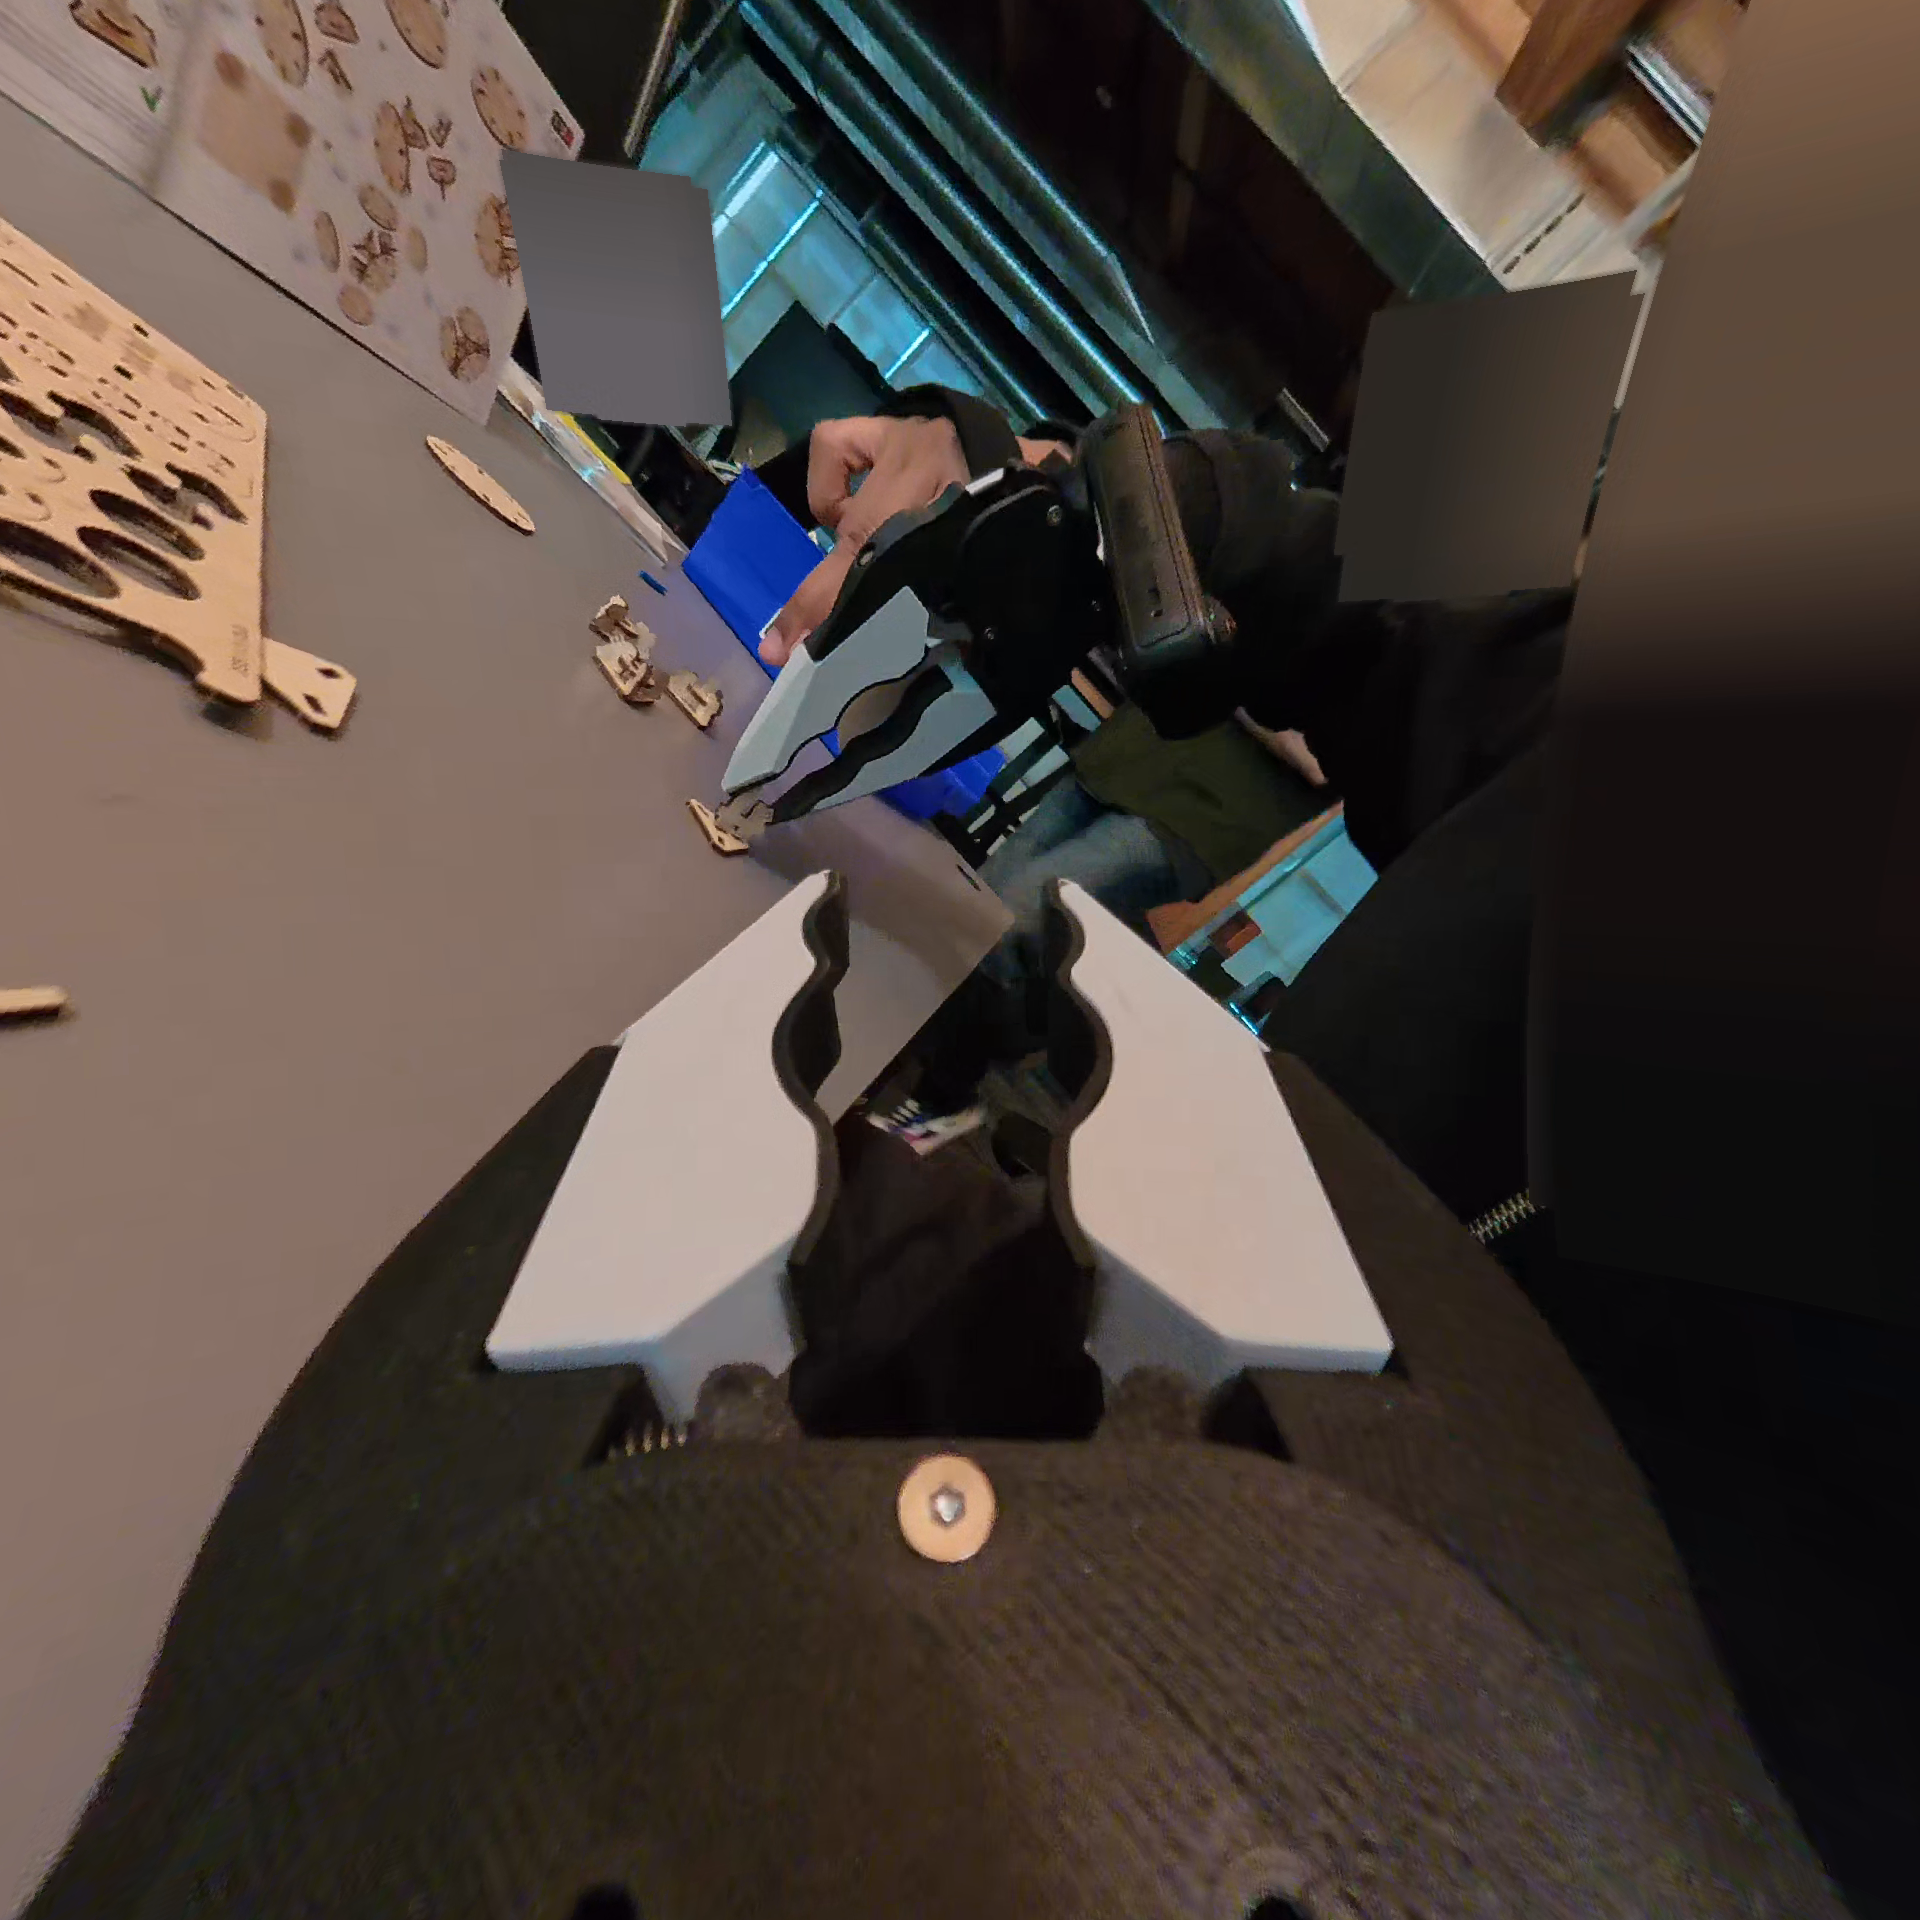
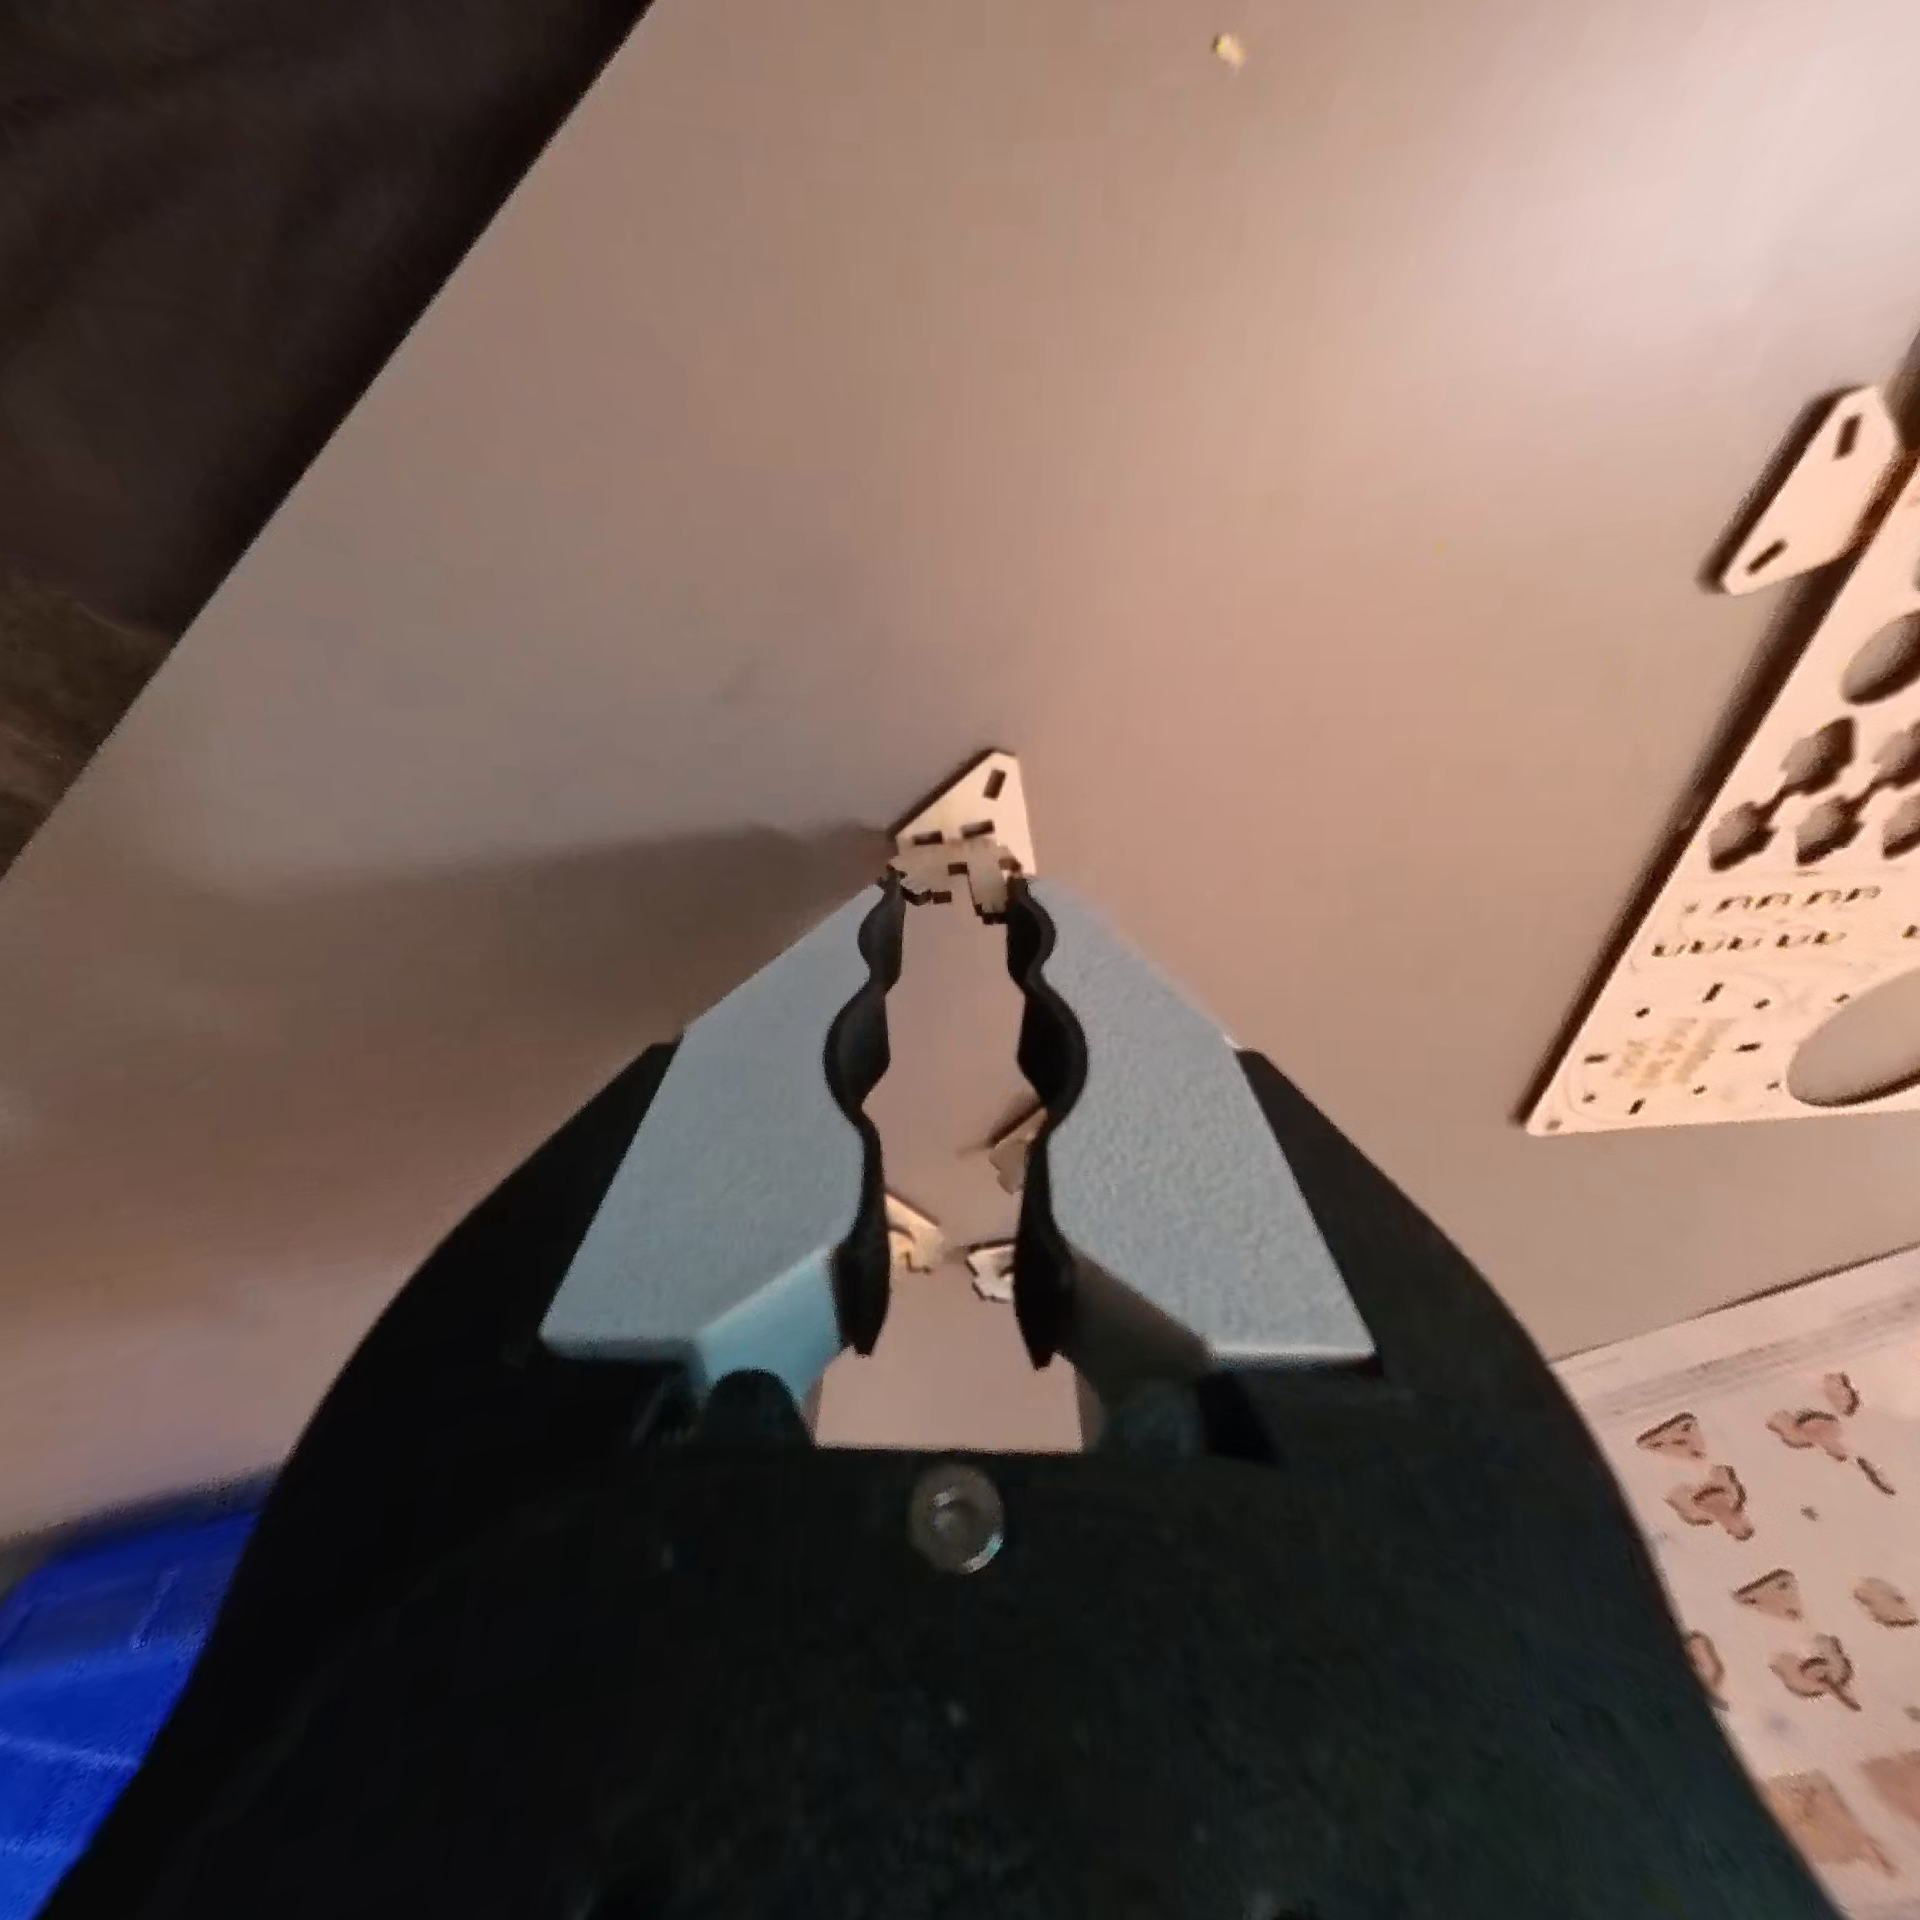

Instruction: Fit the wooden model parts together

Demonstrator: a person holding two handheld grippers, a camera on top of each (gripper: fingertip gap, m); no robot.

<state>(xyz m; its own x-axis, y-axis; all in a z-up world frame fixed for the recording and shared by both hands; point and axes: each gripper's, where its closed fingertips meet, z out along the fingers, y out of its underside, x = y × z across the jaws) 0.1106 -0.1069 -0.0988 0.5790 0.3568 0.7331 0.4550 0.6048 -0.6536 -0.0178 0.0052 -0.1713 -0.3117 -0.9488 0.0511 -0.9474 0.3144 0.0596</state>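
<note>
While the right gripper (image 2: 951, 868) pinches a small notched wooden piece (image 2: 951, 854) over a slotted plate (image 2: 982, 805) near the table (image 2: 727, 416) edge, probably mating them, left gripper (image 1: 940, 899) hangs spread, empty, off the corner.

A matte grey table (image 1: 312, 1039) is seen under warm light. Beyond its edge, metal ducting (image 1: 935, 208) is lit teal, pale brick wall (image 1: 1455, 114) is visible above, and a blue bin (image 1: 748, 561) is set beside it.

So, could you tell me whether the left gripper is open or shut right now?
Open. The left gripper has its fingers spread apart, with only the grey table edge and dark floor visible between them; nothing is held.
</note>
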